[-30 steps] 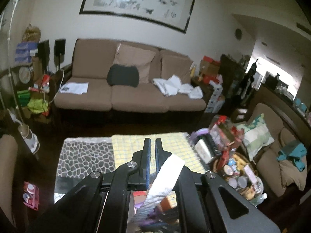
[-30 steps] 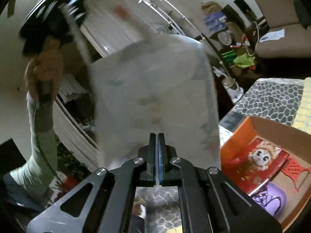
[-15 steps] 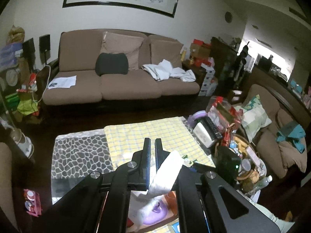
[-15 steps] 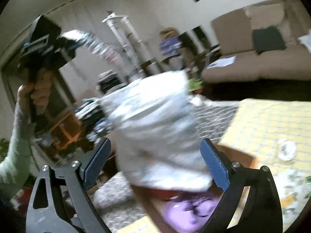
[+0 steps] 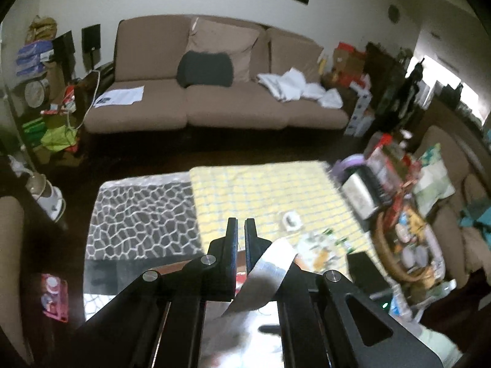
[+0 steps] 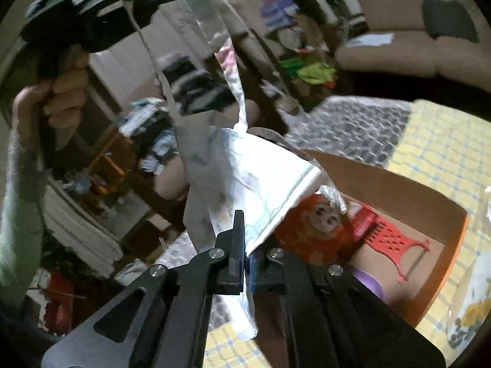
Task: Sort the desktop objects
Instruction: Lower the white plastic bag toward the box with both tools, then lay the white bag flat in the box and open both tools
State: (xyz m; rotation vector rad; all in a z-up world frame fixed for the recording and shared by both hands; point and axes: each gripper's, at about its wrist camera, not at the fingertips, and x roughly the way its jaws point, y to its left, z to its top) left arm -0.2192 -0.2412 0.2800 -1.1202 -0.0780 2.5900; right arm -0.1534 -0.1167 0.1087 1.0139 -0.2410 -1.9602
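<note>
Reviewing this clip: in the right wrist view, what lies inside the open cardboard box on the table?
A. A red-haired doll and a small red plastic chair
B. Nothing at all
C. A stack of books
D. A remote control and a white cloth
A: the cardboard box holds a red-haired doll and a small red plastic chair.

Both wrist cams look down over table (image 5: 257, 190); both see sofa (image 6: 399, 52).
</note>
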